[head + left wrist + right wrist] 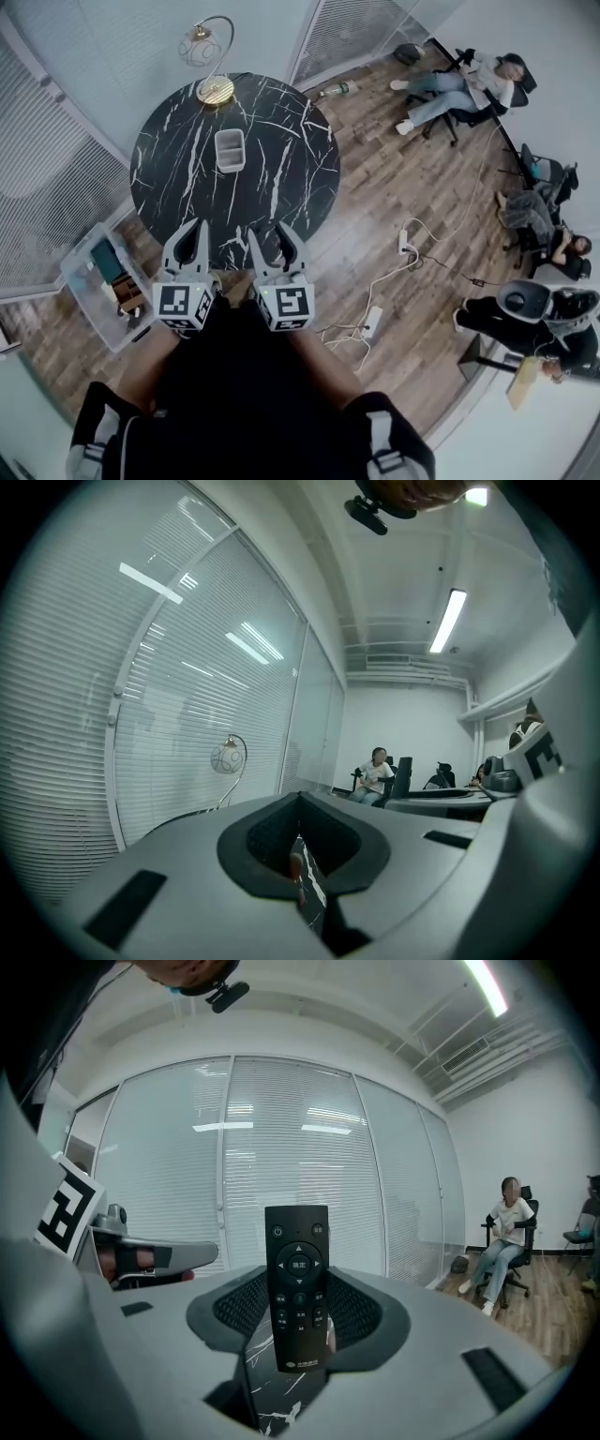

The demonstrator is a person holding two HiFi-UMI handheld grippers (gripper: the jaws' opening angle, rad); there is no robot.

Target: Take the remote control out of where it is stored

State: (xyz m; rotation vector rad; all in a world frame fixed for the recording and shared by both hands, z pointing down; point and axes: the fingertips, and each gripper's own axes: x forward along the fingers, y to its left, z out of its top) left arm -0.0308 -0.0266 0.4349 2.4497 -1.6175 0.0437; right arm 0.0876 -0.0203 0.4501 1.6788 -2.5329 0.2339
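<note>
Work for the left tongs (199,230) is nil: their jaws stand pressed nearly together with nothing between them, and only a sliver of the dark marbled table (178,159) shows through the slit below. Just to their right, the right tongs (269,236) pinch the remote control (298,1288) by its lower half. It stands upright, buttons facing back along the jaws, its top end clear above the pads. The remote looks to be out of storage, so I judge the step in hand is carrying it clear. That calls for an even squeeze and level tongs, since a tall thing held low could pivot or slip. Only the right gripper view shows the remote plainly; in the head view I cannot make it out. Only the head view shows the clear box (230,150) on the table, ahead of both tongs, well apart from their tips and apparently empty.
</note>
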